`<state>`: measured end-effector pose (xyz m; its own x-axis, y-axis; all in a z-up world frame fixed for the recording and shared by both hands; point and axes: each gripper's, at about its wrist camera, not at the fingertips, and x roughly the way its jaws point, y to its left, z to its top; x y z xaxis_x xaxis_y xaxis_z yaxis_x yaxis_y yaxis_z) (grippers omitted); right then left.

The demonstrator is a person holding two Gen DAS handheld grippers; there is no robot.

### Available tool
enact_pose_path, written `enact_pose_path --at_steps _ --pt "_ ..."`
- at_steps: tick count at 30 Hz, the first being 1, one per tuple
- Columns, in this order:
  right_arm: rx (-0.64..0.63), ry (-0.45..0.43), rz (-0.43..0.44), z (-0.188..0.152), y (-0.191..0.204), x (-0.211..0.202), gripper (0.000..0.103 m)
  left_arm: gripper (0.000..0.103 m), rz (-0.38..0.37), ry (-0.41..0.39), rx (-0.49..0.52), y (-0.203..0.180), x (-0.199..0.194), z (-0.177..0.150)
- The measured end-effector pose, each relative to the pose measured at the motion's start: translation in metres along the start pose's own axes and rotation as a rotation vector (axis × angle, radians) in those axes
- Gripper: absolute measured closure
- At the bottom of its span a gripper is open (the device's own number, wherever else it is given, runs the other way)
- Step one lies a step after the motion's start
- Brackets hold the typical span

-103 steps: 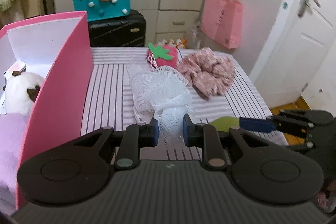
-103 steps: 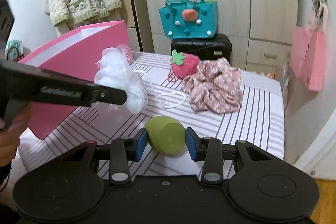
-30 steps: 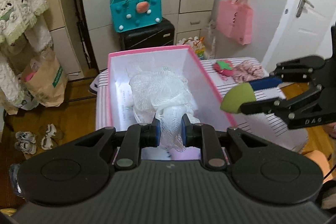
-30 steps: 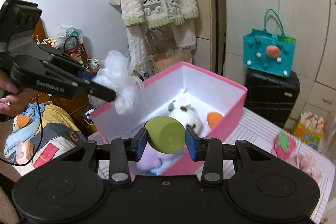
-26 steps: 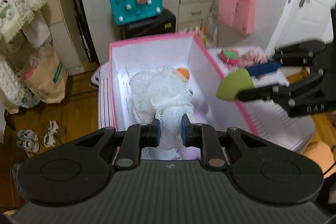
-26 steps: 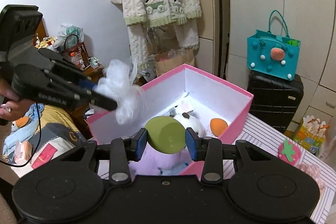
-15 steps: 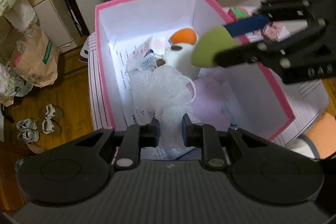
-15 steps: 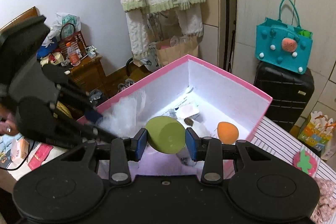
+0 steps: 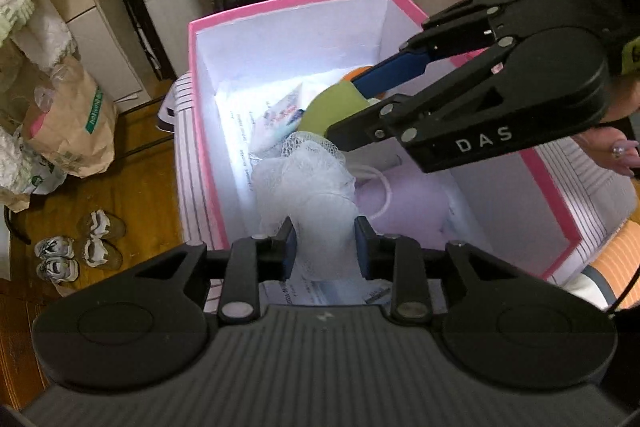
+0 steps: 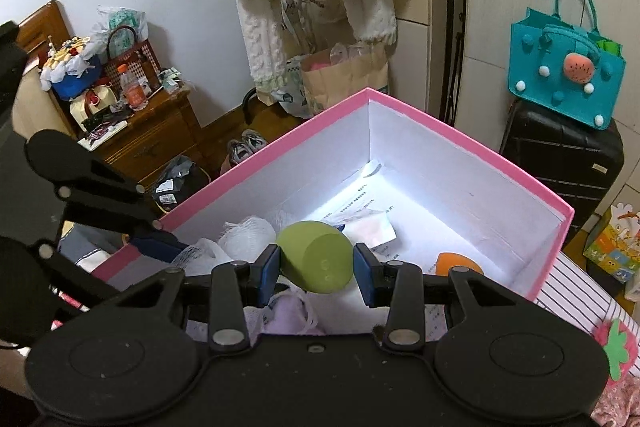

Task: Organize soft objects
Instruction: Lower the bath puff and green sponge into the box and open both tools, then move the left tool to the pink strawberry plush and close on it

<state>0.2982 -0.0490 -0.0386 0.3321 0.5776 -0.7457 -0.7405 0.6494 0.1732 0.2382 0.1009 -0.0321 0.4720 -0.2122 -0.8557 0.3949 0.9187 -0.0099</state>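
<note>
Left gripper has dropped into the pink box, jaws opening, white mesh pouf still between them: release underway. Right gripper has swung over the box too, clamped on the green sponge, next to drop. Box also holds an orange sponge, lilac plush, papers.

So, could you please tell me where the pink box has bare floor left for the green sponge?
Free: the back strip of the pink box floor, along its rear wall beside the orange sponge. Crowded: the near half, with white mesh puff and lilac plush.
</note>
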Motion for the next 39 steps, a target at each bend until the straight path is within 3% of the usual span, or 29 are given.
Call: enact_pose_path --at_steps 8,18,24,29,39 --pt "0.003 0.033 -0.011 0.008 0.001 0.019 0.055 0.047 -0.009 -0.024 0.027 -0.001 -0.012 -0.001" --pt "0.102 -0.007 0.038 0.005 -0.007 0.009 0.055 0.045 -0.017 -0.03 -0.036 0.004 -0.019 -0.013" --pt "0.087 -0.04 0.001 -0.008 0.004 -0.028 0.055 0.039 0.005 -0.053 -0.023 -0.005 -0.035 -0.017" --pt "0.07 -0.06 -0.025 -0.023 0.018 -0.06 0.053 0.026 0.033 -0.075 -0.021 -0.016 -0.048 -0.02" --pt "0.031 -0.118 -0.053 -0.048 0.043 -0.12 0.05 0.024 0.081 -0.102 0.037 -0.045 -0.08 -0.031"
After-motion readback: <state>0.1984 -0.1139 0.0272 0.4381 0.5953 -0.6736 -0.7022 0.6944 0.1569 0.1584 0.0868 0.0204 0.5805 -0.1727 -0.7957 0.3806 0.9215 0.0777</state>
